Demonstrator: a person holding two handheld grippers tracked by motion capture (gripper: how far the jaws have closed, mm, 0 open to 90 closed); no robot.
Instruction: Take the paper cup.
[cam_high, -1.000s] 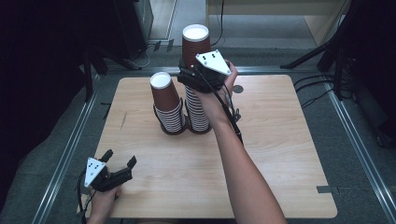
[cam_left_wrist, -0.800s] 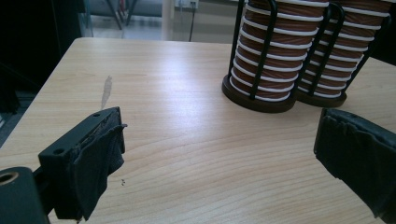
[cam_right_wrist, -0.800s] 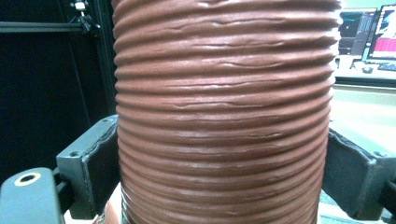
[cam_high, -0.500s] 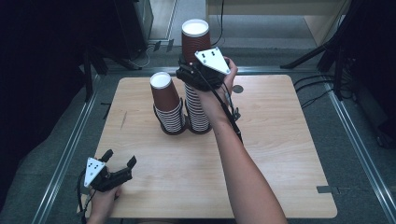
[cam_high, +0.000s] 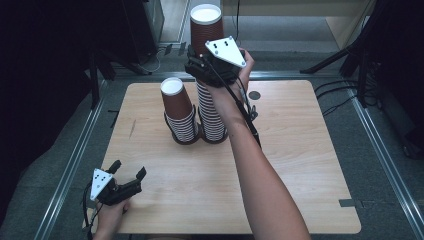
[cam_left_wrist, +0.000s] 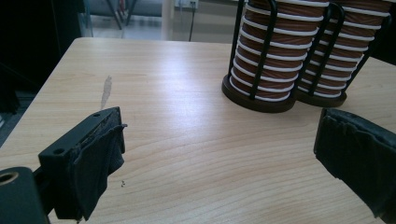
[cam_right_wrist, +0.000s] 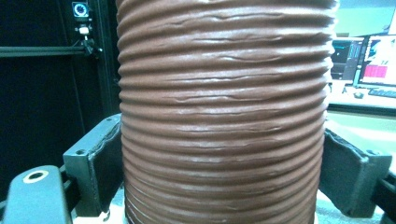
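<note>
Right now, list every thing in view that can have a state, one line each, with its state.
Right claw: shut on the top cup, its jaws having just been closing around it.
Top cup: upside down, gripped, at the top of the taller stack.
Taller stack: upright in its wire holder.
Shorter stack: upright in its wire holder, untouched.
Left claw: open, holding nothing, low over the table.

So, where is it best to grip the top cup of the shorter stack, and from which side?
Grip the top cup across its ribbed brown wall, just under the white rim, coming level from the table's front. It stands upright above the black wire holder, so nothing blocks the wall there.
</note>
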